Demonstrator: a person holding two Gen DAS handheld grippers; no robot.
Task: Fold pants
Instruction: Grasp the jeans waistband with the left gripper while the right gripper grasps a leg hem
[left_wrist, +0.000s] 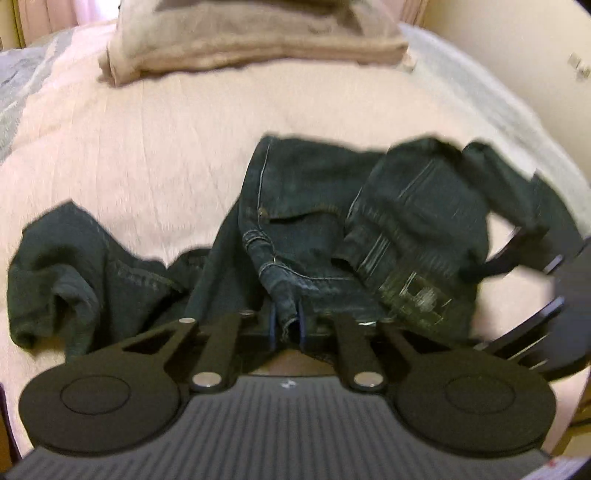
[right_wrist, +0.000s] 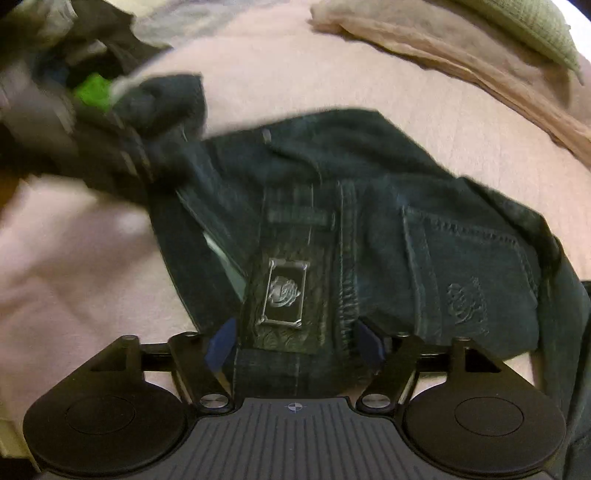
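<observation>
left gripper (left_wrist: 287, 328) clamped on jeans (left_wrist: 314, 206) hem | right gripper (right_wrist: 295, 341) agape astride waistband | jeans crumpled crosswise | bare bedspread (left_wrist: 147, 147) beyond

Blurred clutter (right_wrist: 55, 92) at top left stays unidentifiable.

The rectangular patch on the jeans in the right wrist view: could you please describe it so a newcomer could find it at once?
On the pink bedspread lie crumpled dark blue denim jeans. Just ahead of the open right gripper, on the waistband, sits a dark rectangular patch with a silvery border and rose emblem. The rose on the nearby back pocket is only stitched, unframed.
</observation>
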